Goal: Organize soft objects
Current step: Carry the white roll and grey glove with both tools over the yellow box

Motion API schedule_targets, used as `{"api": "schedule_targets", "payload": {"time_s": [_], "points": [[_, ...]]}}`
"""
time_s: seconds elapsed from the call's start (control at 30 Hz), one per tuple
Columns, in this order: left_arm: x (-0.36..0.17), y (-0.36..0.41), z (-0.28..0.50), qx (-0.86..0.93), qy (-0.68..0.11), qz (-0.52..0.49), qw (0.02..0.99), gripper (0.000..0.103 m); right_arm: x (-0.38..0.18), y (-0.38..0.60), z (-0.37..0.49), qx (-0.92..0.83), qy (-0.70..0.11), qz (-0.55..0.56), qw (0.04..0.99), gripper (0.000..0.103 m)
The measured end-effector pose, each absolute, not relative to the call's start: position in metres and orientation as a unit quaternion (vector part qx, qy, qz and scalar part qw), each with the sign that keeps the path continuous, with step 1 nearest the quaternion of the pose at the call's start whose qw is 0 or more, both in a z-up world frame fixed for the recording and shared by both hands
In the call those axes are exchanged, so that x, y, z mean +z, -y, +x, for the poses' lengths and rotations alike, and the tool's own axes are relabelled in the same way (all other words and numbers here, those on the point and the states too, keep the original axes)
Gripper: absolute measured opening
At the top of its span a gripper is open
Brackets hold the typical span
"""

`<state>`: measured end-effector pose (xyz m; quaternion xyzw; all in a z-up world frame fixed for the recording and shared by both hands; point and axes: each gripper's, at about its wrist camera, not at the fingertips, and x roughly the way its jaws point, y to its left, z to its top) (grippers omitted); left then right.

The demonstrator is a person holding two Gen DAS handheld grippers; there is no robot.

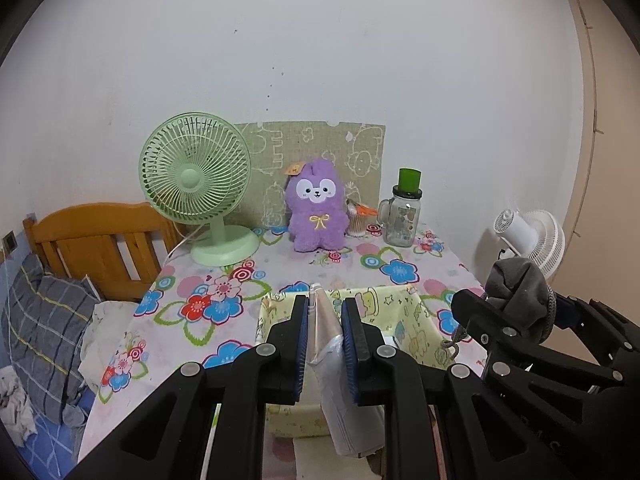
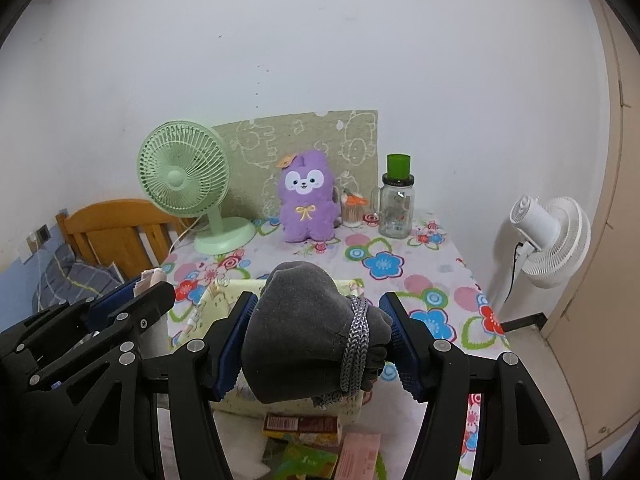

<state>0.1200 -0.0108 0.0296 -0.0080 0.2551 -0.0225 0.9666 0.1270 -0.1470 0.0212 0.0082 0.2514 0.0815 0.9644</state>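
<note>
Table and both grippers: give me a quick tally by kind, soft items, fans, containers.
Soft items: 3 (purple plush, grey bundle in right gripper, silver pouch in left gripper)
Fans: 2 (green fan, white fan)
Containers: 3 (yellow bin, glass jar, swab cup)
Total: 8

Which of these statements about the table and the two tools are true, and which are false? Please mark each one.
1. The right tool holds a grey cloth bundle. True.
2. The left tool is empty. False: a silver-white soft pouch sits between its fingers.
3. The purple plush toy stands upright between the green fan and the glass jar. True.
4. The yellow fabric bin lies on the floor. False: it is on the flowered tablecloth.
5. The glass jar has a red lid. False: its top is green.
</note>
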Motion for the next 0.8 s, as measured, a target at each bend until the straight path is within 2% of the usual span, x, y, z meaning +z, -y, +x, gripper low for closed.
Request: {"api": "schedule_targets", "payload": {"time_s": [0.8], "points": [[0.004,0.006,0.189,-0.002,-0.285,-0.014,0.958,0.014,0.006,0.141,0.201,0.065,-0.272,0.017,0.96,0.066]]}}
